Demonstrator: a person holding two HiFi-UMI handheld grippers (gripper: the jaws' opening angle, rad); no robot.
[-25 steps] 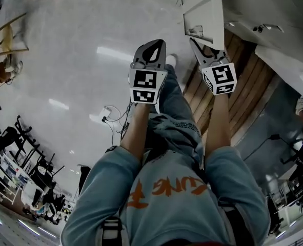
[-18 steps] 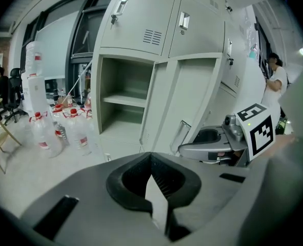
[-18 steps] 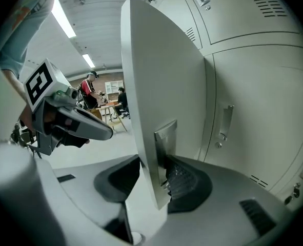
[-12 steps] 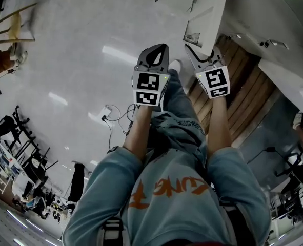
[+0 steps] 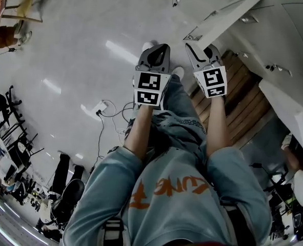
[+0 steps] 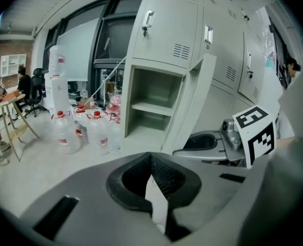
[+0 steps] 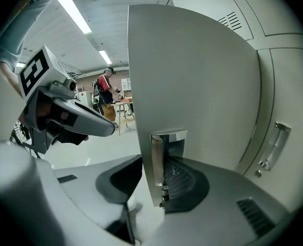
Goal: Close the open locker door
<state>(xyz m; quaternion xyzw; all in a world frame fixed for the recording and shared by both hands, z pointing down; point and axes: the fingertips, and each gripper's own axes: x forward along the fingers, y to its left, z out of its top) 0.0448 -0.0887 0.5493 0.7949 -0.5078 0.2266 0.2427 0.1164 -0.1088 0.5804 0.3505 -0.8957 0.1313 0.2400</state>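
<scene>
The open locker door (image 7: 192, 86) is pale grey and stands out from its empty compartment (image 6: 151, 106). In the head view the door (image 5: 228, 19) shows nearly edge-on, just beyond my right gripper (image 5: 197, 50). My right gripper (image 7: 154, 176) has the door's free edge and its metal latch plate (image 7: 164, 142) between its jaws, which have just been closing. The right pad lies by the plate and the left pad stands slightly off the door. My left gripper (image 6: 150, 158) is shut on nothing, hanging beside the right one (image 6: 205, 142), left of the door.
Closed lockers (image 6: 228, 50) fill the wall right of the open one. Several water bottles (image 6: 77, 129) stand on the floor at its left. A slatted wooden platform (image 5: 243, 96) lies under the lockers. Cables (image 5: 107, 111) trail on the floor behind. People stand at a table in the distance (image 7: 105, 94).
Both grippers have moved closer together and toward the lockers. The door, earlier seen broad-faced above the right gripper, now shows as a thin edge at that gripper's tips.
</scene>
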